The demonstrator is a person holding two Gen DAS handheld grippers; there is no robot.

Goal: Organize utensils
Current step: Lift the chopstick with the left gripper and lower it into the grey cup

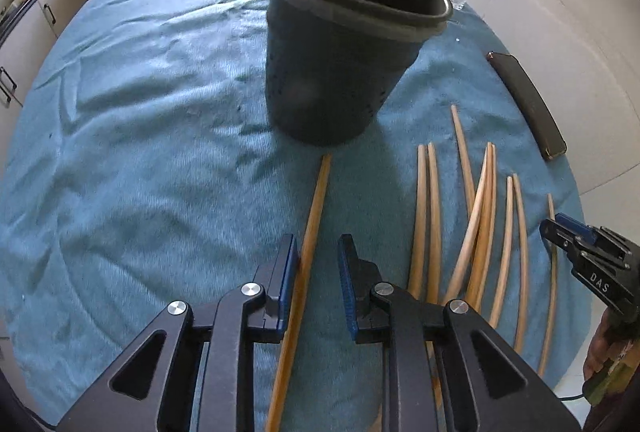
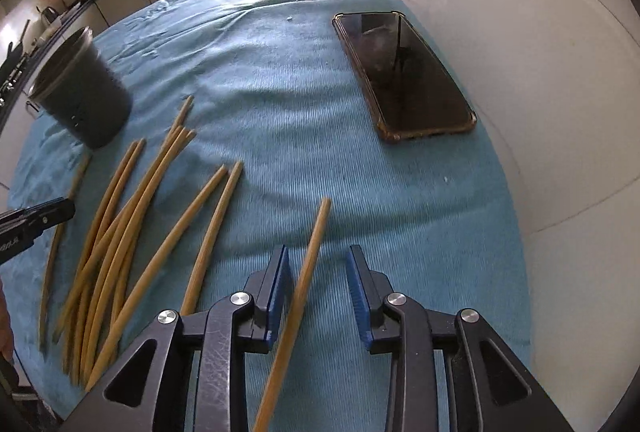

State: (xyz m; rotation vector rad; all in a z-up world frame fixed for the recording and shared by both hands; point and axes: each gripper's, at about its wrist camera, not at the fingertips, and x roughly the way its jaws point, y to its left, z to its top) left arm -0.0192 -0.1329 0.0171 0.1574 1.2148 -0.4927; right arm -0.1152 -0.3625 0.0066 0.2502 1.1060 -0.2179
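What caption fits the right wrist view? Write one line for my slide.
Right gripper, fingers open around one chopstick on the blue cloth; more chopsticks, dark cup, phone.

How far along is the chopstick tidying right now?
Barely started: no chopsticks stand in the dark cup. Each gripper, left and right, has one chopstick between open jaws. The rest lie loose on the blue cloth.
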